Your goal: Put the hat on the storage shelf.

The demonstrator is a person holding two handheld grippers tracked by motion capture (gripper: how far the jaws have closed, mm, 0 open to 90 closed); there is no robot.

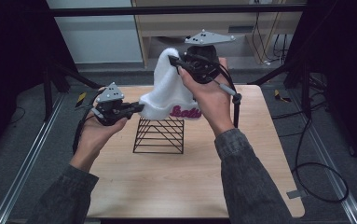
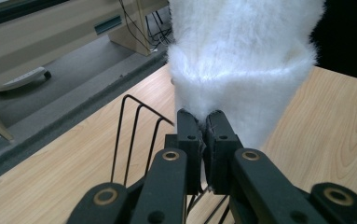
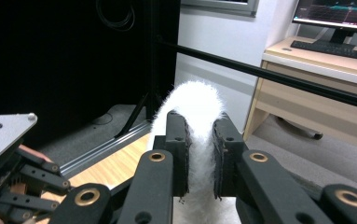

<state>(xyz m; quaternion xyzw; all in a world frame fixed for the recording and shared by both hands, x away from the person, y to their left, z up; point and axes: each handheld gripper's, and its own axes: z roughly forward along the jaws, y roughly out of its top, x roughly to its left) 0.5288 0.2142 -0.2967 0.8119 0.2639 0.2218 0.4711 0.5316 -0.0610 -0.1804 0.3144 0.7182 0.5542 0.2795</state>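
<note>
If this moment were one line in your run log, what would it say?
left gripper: shut on white fuzzy hat brim | right gripper: shut on hat top | hat: held above black wire rack | rack: on table

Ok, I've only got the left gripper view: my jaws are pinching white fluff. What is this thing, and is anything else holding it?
Observer: It's a white fuzzy hat. The right gripper is clamped on its top, held higher than the left gripper.
Operator: Where on the hat is my grip?
Observer: On the brim's left edge; the brim has pink lettering at the front.
Operator: And those black wires beside my jaws?
Observer: A black wire rack standing on the wooden table, right under the hat.
</note>
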